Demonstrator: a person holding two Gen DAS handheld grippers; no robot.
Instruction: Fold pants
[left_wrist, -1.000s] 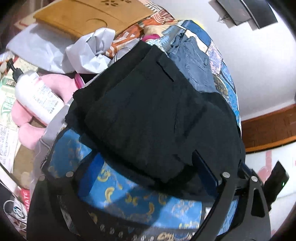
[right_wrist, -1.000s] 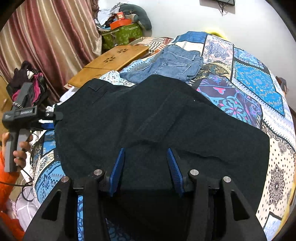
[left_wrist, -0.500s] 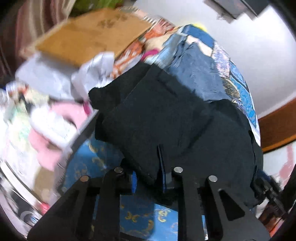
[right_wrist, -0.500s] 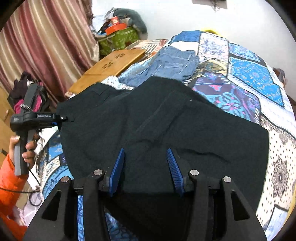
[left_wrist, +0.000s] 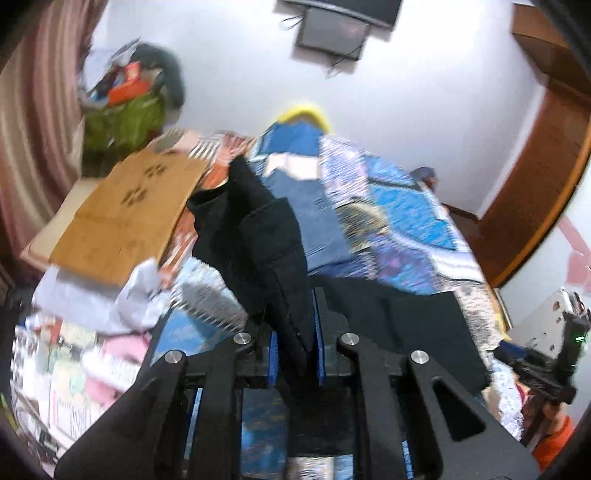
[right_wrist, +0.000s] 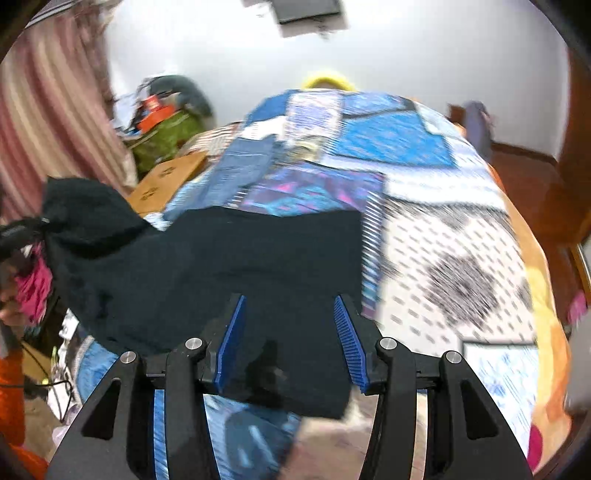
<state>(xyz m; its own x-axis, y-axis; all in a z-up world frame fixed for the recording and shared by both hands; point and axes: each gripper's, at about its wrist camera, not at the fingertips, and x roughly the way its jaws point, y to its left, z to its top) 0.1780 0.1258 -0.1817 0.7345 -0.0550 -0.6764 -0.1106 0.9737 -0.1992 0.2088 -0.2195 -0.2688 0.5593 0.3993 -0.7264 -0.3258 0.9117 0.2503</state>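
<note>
Left gripper (left_wrist: 295, 332), jaws just closed, pinches black pants (left_wrist: 266, 236) by a bunched edge, cloth raised off the patterned bedspread (left_wrist: 399, 221); rest of pants lies across bed's near-left part; right gripper (right_wrist: 291, 339) approx half open, blue pads (right_wrist: 231, 336) either side of pants' near edge, not pressing; jeans (right_wrist: 243, 166) farther back.

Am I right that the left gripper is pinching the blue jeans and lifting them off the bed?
Not quite. The left gripper is pinching the black pants, not the blue jeans, which lie flat on the bed. Its jaws have just closed on the black fabric. The left wrist view shows it.
</note>
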